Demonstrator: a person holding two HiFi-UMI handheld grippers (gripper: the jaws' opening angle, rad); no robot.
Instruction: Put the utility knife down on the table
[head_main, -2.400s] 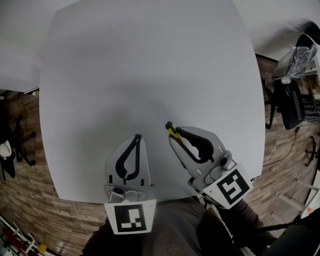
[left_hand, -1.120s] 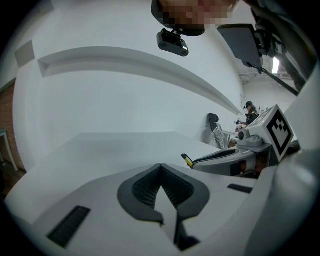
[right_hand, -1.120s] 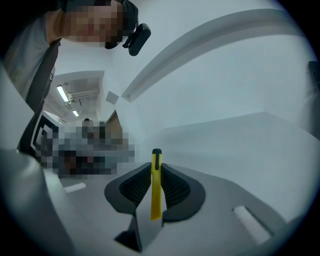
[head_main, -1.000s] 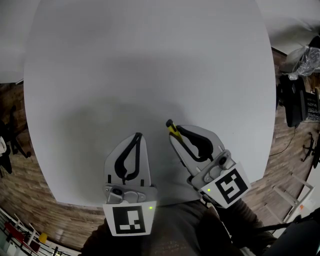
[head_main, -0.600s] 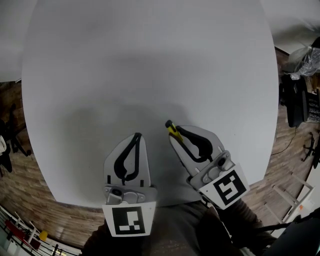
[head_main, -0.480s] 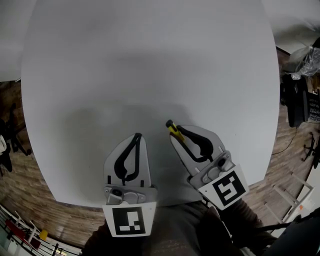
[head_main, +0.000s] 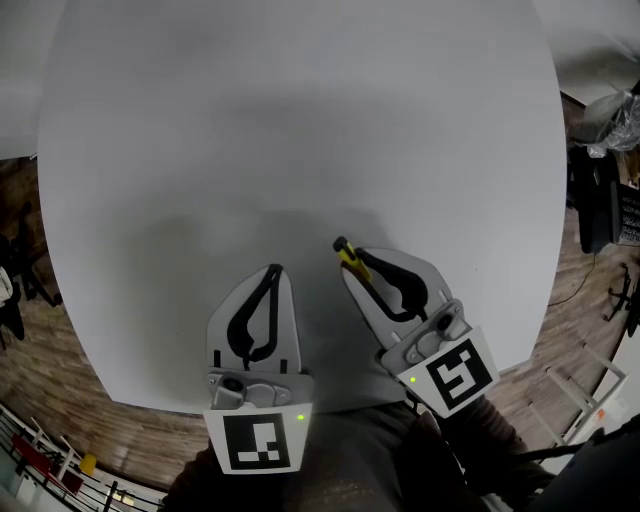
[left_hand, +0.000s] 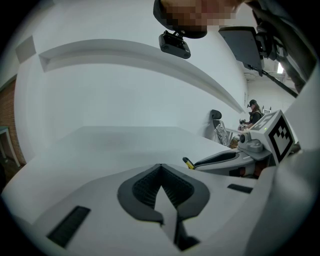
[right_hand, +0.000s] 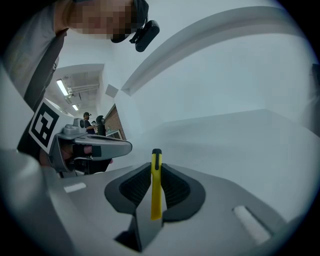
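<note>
The right gripper (head_main: 352, 268) clamps the knife (right_hand: 156, 186) at lower centre, its long axis running out along the jaws, tip poking past them over the table (head_main: 300, 120). The left gripper (head_main: 272, 272) (pinched together, empty) waits just beside.

Likely an office: a broad white bench (head_main: 300, 100), wood-plank floor (head_main: 70, 400), black office chair (head_main: 595, 210) at three o'clock.

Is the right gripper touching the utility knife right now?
Touching. The right gripper view shows the right gripper with its padded jaws closed on both sides of the yellow utility knife, with no gap.
</note>
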